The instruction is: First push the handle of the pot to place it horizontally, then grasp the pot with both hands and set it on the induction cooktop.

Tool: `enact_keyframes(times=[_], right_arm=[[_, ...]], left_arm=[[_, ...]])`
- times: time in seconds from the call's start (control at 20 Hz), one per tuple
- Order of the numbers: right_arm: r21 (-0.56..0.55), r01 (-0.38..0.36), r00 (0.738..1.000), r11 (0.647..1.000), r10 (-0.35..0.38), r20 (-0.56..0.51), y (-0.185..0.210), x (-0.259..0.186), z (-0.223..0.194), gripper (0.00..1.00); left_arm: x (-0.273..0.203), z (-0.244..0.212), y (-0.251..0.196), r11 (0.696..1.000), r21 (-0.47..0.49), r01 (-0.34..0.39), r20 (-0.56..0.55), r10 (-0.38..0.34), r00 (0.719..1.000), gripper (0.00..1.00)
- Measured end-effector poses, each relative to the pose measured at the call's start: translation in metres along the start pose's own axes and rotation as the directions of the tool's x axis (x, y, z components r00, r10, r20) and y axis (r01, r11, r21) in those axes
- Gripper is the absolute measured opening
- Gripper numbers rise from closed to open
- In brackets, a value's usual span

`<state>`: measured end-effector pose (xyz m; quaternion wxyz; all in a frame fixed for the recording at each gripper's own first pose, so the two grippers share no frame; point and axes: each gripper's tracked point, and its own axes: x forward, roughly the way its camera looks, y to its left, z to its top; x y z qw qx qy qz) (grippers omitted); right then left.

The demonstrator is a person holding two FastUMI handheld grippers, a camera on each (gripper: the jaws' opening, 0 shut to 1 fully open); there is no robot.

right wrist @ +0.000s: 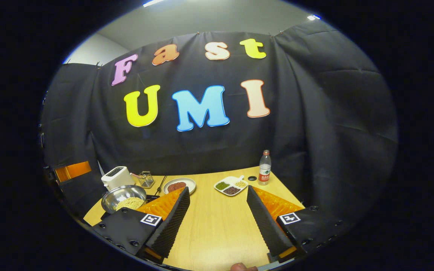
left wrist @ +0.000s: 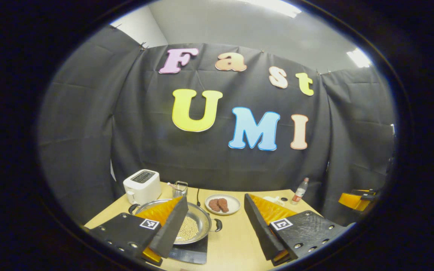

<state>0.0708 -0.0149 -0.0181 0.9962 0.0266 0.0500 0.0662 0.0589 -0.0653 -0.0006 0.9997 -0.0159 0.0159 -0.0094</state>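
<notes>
pot looks already parked: the shiny round steel pot (left wrist: 196, 226) with pale grains inside sits on the flat black induction cooktop (left wrist: 188, 254), one dark side handle sticking out toward the plate side and one toward the toaster, so i'd judge the placing done and the step in hand is backing off. left gripper (left wrist: 215, 227) has its fingers spread wide with nothing between them, one finger overlapping the pot in view (contact can't be told); right gripper (right wrist: 217, 218) is equally wide and empty, off to the pot's side over bare wood. pull both straight back, no sideways drag near the handles. light wooden table (right wrist: 220, 226) carries, behind the pot, a white toaster (left wrist: 141, 186), a round white plate of brown meat (left wrist: 222, 204), a divided white dish (right wrist: 231, 186) and a clear bottle (right wrist: 265, 167); black cloth walls all round.
</notes>
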Motion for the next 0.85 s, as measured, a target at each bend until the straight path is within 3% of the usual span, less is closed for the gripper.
enact_keyframes(times=[0.2,0.4,0.45,0.5,0.65,0.85], right_arm=[[0.009,-0.005,0.996,1.0,0.004,0.087,-0.032,-0.031,0.019,0.97],[-0.028,-0.012,0.994,1.0,0.015,0.106,-0.054,-0.056,0.008,0.97],[-0.04,-0.007,0.995,0.999,0.011,0.098,-0.059,-0.062,0.0,0.97],[-0.041,-0.005,0.996,0.999,0.008,0.084,-0.061,-0.066,-0.007,0.97],[-0.011,-0.048,0.998,0.999,0.048,0.026,-0.053,-0.084,-0.021,0.97],[-0.102,-0.086,0.996,0.991,0.088,0.018,-0.029,-0.078,-0.03,0.97]], left_arm=[[-0.055,0.015,-0.038,0.999,0.016,-0.043,0.086,0.042,0.995,0.87],[-0.101,0.024,-0.059,0.994,-0.002,-0.106,0.154,0.105,0.983,0.87],[-0.108,0.021,-0.061,0.993,-0.009,-0.119,0.16,0.119,0.98,0.94],[-0.113,0.02,-0.062,0.991,-0.015,-0.13,0.164,0.131,0.978,0.87],[-0.119,-0.014,-0.055,0.977,-0.021,-0.214,0.081,0.215,0.973,0.87],[-0.12,-0.036,-0.058,0.975,-0.022,-0.222,0.031,0.222,0.974,0.88]])
